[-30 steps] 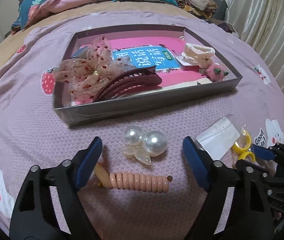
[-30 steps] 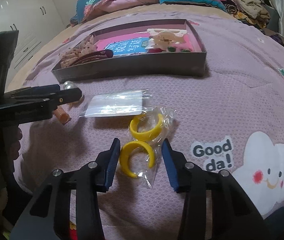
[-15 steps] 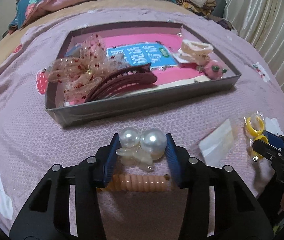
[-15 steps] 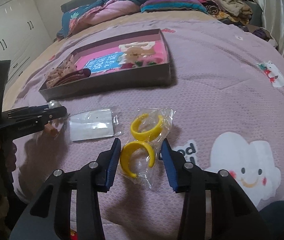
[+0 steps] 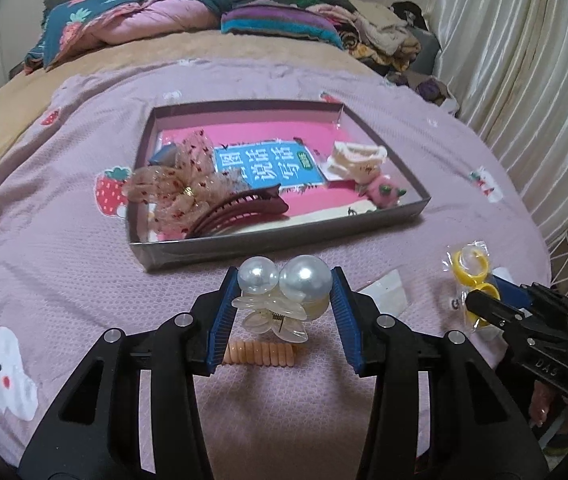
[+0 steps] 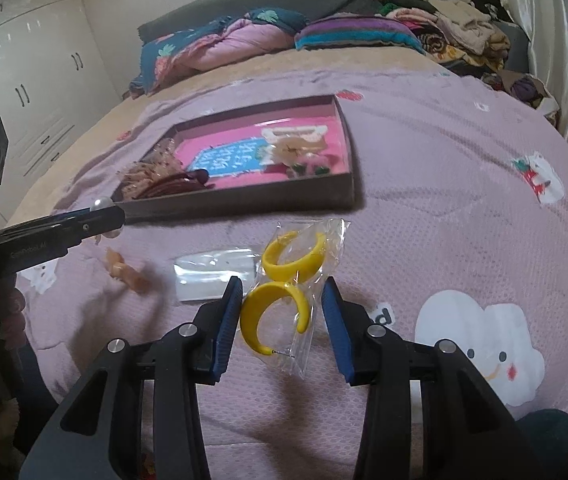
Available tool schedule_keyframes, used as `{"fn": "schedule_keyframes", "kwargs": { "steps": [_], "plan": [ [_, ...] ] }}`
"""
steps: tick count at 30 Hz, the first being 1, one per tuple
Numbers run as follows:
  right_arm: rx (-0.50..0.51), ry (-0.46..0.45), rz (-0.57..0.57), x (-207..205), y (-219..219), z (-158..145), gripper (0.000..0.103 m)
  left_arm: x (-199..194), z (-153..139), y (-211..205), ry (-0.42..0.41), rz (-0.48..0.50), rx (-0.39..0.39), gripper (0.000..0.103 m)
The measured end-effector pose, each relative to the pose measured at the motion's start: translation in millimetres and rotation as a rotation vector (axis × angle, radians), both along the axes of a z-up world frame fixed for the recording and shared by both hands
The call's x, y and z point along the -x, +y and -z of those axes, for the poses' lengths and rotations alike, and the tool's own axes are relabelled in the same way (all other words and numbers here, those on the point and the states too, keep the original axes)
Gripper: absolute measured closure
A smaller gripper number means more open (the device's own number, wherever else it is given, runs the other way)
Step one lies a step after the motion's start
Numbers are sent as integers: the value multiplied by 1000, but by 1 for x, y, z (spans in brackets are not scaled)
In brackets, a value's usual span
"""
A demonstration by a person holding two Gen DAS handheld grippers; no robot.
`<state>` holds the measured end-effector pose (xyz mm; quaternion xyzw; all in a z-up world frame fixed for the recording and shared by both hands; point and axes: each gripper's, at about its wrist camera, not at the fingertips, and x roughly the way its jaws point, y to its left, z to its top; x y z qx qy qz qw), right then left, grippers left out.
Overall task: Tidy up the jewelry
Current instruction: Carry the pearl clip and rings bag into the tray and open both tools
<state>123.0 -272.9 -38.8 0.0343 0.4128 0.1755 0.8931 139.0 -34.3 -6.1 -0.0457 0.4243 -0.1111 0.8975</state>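
Now my left gripper clamps the pearl hair clip, lifted short of the tray's near wall. My right gripper pinches the bagged yellow earrings, bare bedspread ahead.

Pearl clip and yellow hoops both gripped and off the bed

The left gripper, wide open a second ago, has closed on the two-pearl translucent hair clip and lifted it above the coiled peach hair tie; the right gripper has raised the clear bag of yellow hoop earrings.
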Motion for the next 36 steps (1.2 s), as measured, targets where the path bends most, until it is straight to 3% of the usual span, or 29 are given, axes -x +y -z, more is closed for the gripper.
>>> {"fn": "schedule_keyframes", "kwargs": {
  "steps": [16,19,21,23,30,34,36],
  "plan": [
    [-11,-79,-77,-8,26,-33,66,1,-31,41,-70,-103,30,66],
    [-10,-99,-101,-15,34,-40,80,-2,-33,47,-73,-118,33,66],
    [-8,-115,-112,-21,40,-45,83,-5,-35,50,-73,-124,33,66],
    [1,-135,-126,-29,46,-50,94,-10,-35,52,-72,-129,32,66],
    [-23,-103,-151,-46,48,-50,93,-19,-34,54,-66,-127,38,66],
    [-17,-25,-207,-35,54,-24,68,-24,-28,50,-52,-112,42,66],
    [-2,4,-238,-28,61,-10,68,-27,-25,48,-45,-109,45,66]
  ]
}}
